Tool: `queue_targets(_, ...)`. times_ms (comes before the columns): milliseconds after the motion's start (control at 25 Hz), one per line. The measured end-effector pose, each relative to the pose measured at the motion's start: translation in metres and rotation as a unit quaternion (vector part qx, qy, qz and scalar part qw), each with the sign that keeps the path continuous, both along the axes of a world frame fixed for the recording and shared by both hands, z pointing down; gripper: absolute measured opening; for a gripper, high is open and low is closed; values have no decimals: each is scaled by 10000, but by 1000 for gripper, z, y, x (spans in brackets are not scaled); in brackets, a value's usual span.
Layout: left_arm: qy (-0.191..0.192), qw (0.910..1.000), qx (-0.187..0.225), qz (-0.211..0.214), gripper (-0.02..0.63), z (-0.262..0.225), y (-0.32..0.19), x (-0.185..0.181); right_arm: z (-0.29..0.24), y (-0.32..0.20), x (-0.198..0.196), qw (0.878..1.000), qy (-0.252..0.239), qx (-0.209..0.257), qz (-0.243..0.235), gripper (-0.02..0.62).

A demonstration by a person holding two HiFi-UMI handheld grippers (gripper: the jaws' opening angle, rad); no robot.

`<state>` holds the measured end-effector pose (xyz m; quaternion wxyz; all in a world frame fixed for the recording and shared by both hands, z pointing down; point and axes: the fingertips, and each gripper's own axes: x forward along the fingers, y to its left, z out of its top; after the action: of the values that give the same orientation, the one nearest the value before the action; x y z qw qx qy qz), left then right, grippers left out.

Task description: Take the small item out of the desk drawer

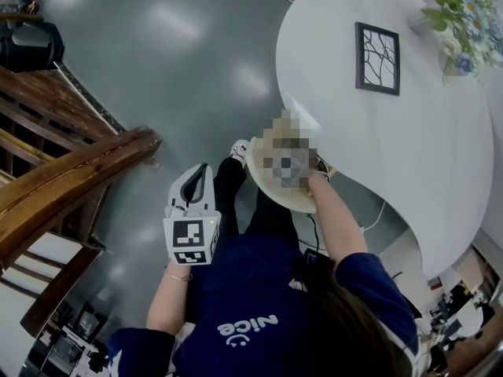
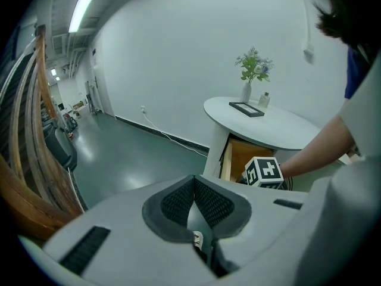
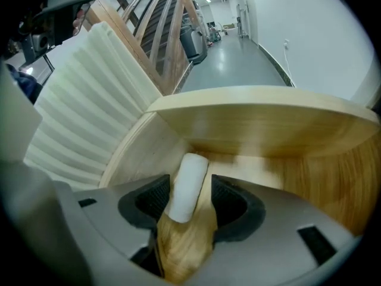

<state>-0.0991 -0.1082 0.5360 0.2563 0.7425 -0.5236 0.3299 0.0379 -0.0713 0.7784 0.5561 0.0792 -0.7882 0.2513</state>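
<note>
Desk: round, white, carrying a picture frame and a vase of flowers.
Drawer: pulled open under the desk top; pale wood inside, with a ribbed white front at the left of the right gripper view.
Left gripper: held up and well away from the desk; jaws closed together on nothing.
Right gripper: reaching into the drawer; jaws apart, one on each side of the small item, not clamped on it.
Small item: short white cylinder lying on the drawer floor, long axis running away from the camera, near end between the two pads.
Handling: probably light and fairly stiff; smooth round sides, so likely to roll or slip if pinched off-centre; no sign of being fragile.
Where to hold: across the middle of its length, pads flat on opposite sides, closing gently before lifting straight up, clear of the drawer walls.
Count: one desk, one drawer, two grippers, one frame, one vase, one small white item; nothing else visible in the part of the drawer shown.
</note>
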Motion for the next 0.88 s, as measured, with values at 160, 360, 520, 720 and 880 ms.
queue_targets(160, -36, 10000, -50, -72, 5, 3, 5, -8, 6, 2, 0, 10000, 60, 53, -24, 219)
queue_targets(360, -45, 9999, -88, -103, 5, 6, 9, -13, 12, 3, 0, 9999, 107, 81, -44, 216)
queue_targets(520, -36, 9999, -100, -93, 5, 7, 10, -13, 13, 2, -1, 9998, 131, 162, -77, 215)
queue_targets(720, -21, 9999, -106, -64, 5, 9, 9, -12, 17, -2, 3, 9985, 245, 485, 34, 156)
queue_targets(880, -21, 9999, -98, -41, 5, 8, 8, -11, 17, -2, 3, 9987, 233, 458, 63, 150)
